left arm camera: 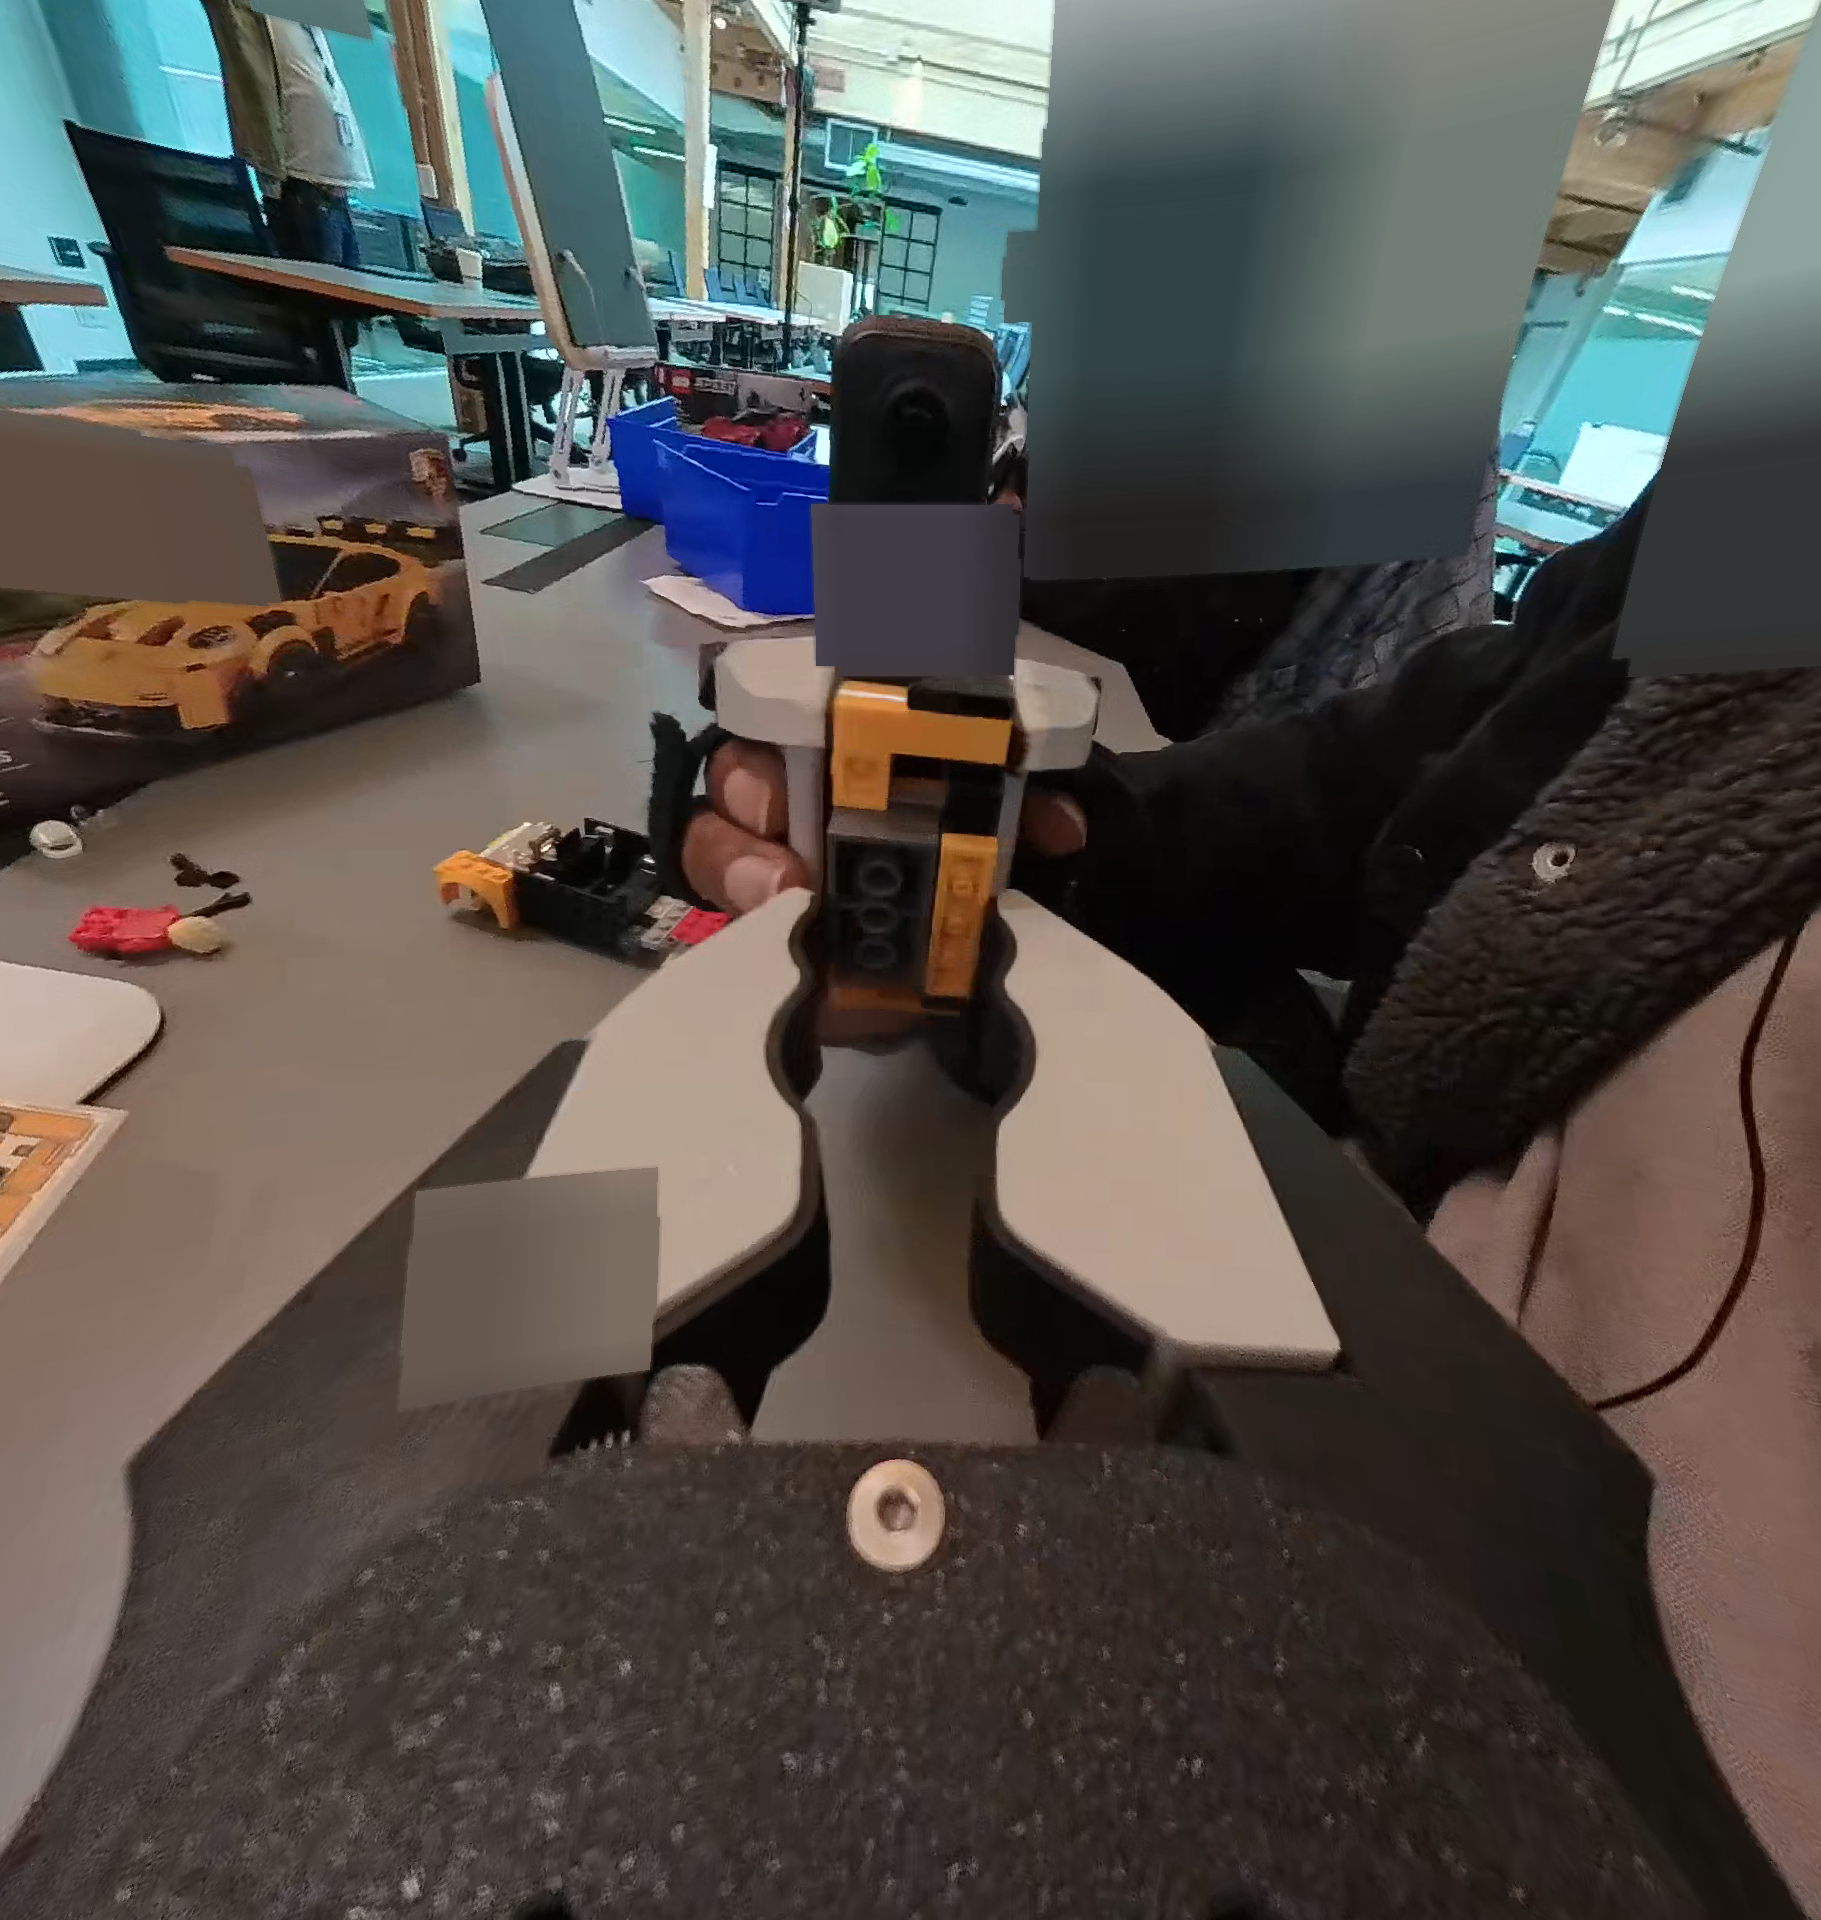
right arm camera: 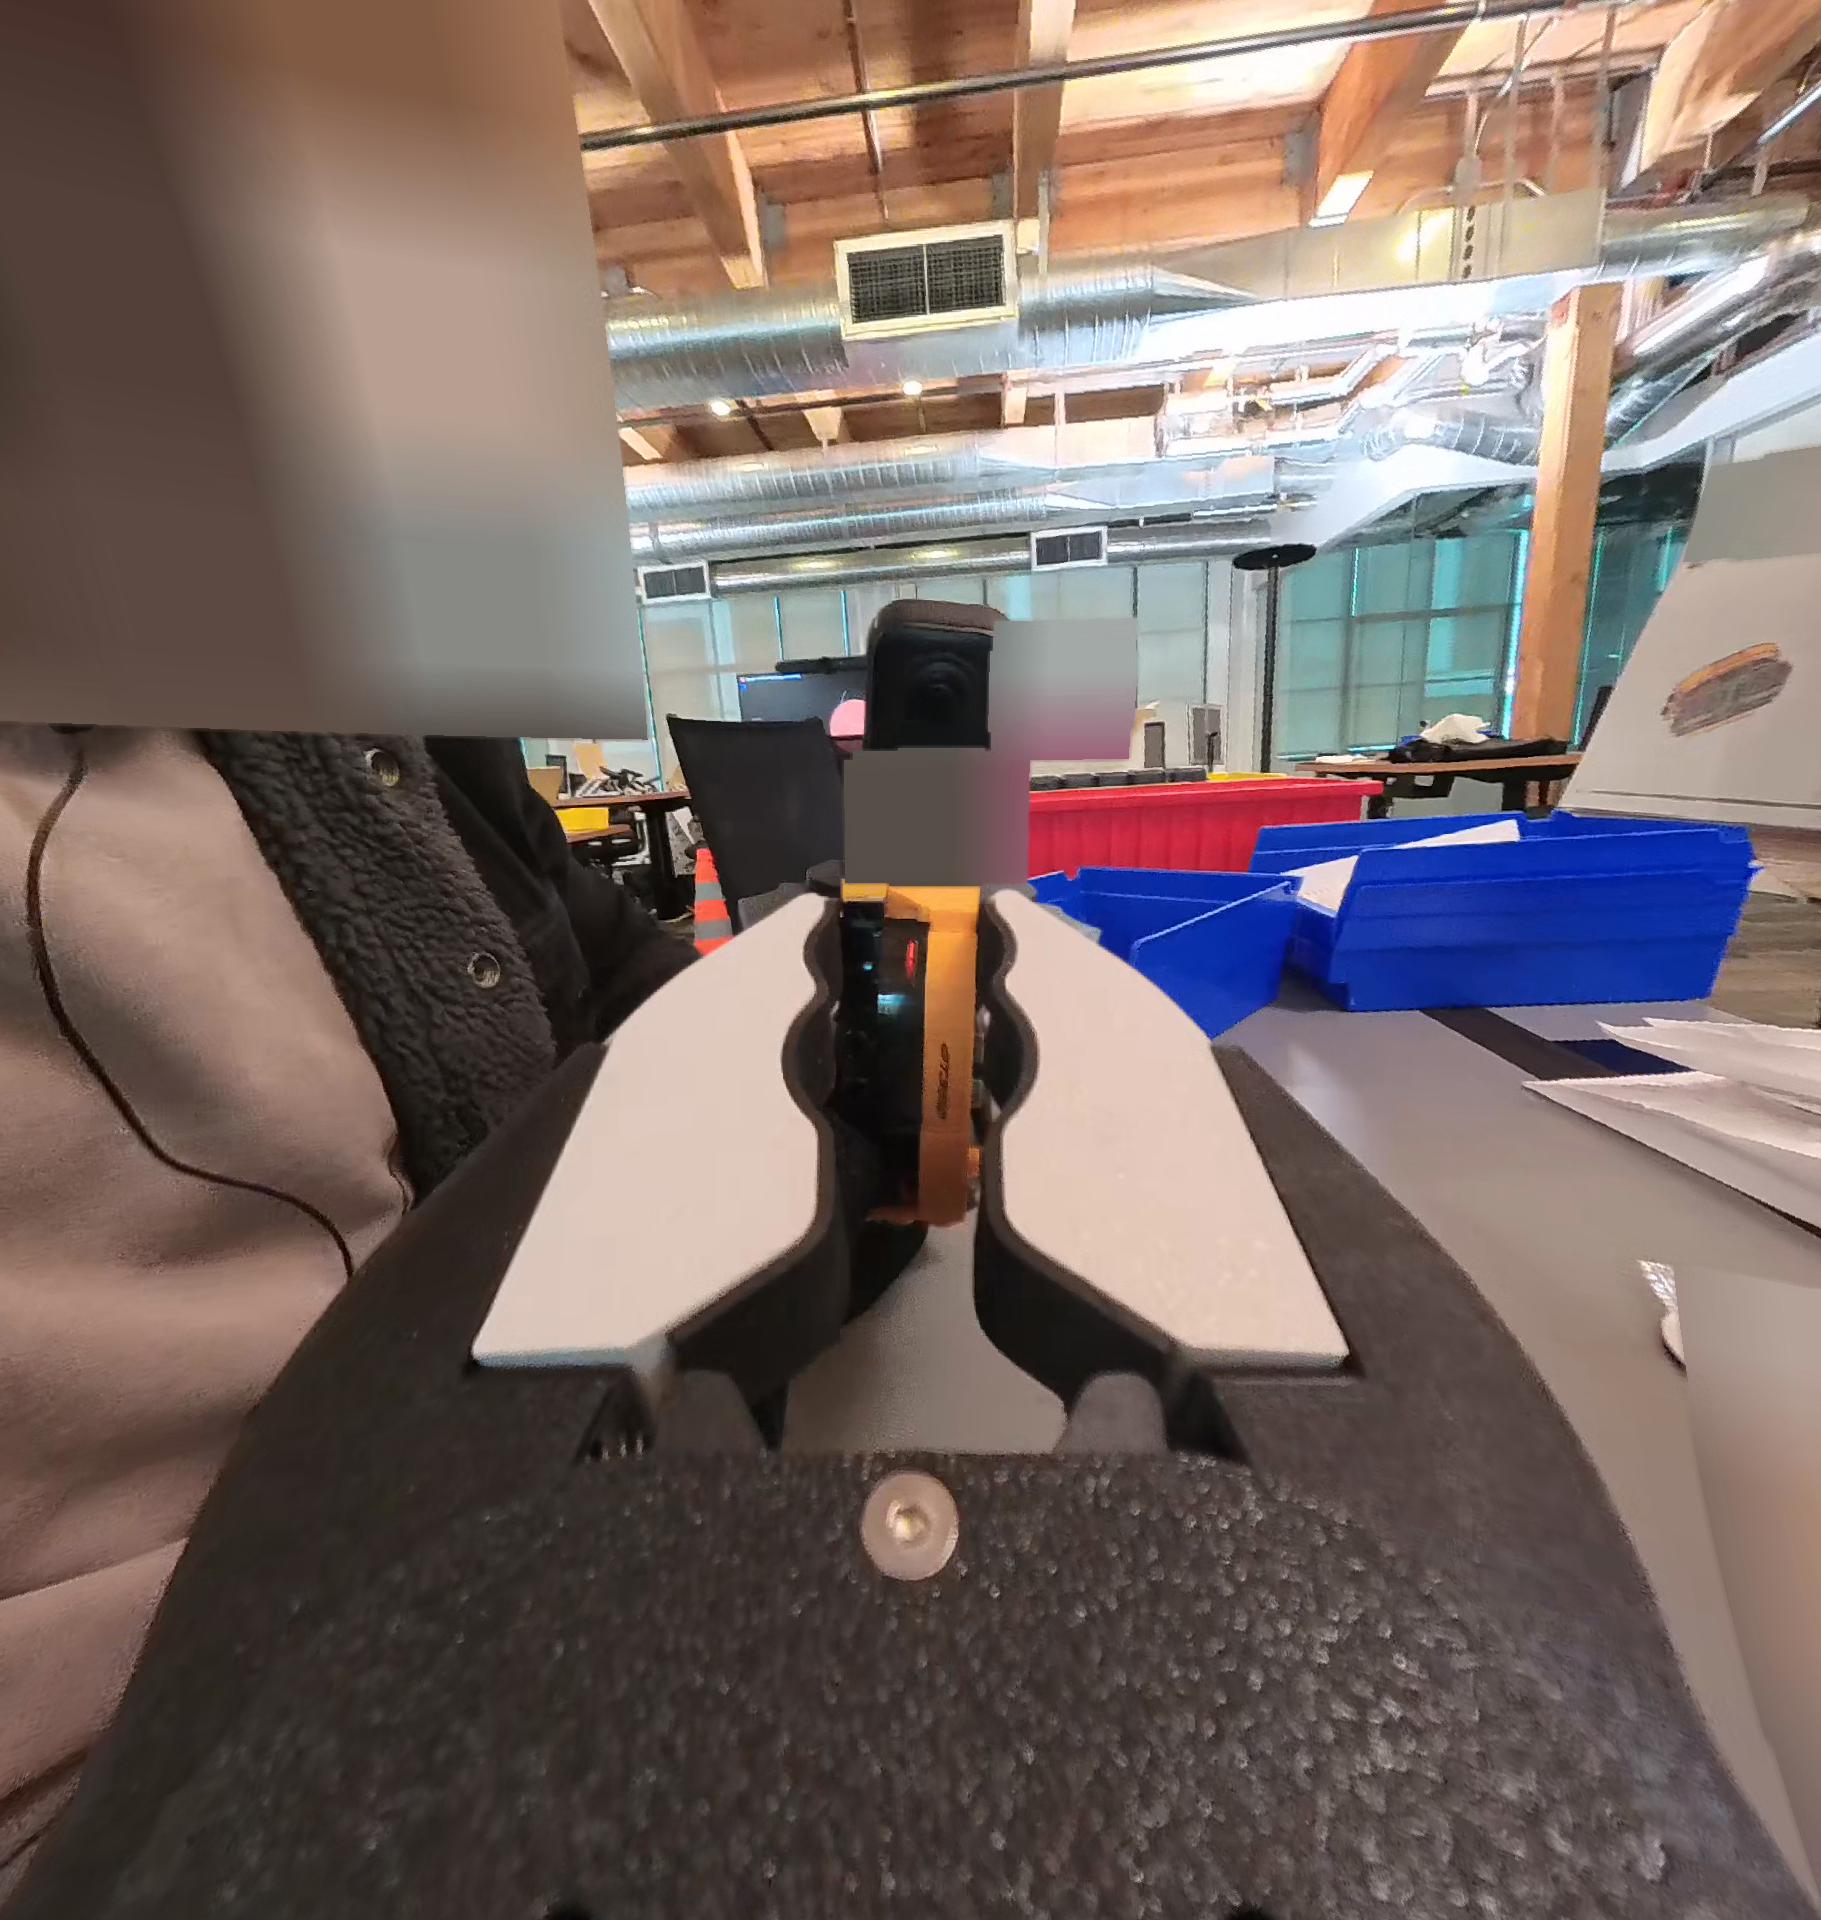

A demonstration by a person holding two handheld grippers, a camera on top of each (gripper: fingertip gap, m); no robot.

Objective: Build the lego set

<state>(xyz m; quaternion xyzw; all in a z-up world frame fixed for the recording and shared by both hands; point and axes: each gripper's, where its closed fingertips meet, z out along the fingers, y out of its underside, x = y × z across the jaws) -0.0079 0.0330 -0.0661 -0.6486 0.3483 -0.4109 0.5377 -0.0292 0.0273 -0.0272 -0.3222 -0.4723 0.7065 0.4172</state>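
My left gripper [left arm camera: 901,925] is shut on the near end of a yellow, black and grey lego assembly [left arm camera: 885,914], held in the air above the grey table [left arm camera: 386,1039]. My right gripper [left arm camera: 911,800] faces it and grips the far, yellow end of the same assembly. In the right wrist view my right gripper [right arm camera: 906,914] is shut on the yellow and black assembly [right arm camera: 942,1039]. The left gripper is mostly hidden behind it. I cannot tell whether the assembly is one piece or two pieces pressed together.
A partial black build with a yellow arch [left arm camera: 584,883] and a small red piece [left arm camera: 121,928] lie on the table to the left. The lego box [left arm camera: 231,623], an instruction booklet [left arm camera: 12,1184], blue bins [right arm camera: 1508,914] and papers [right arm camera: 1716,1101] ring the work area. My two grippers' fingertips are within a few centimetres of each other.
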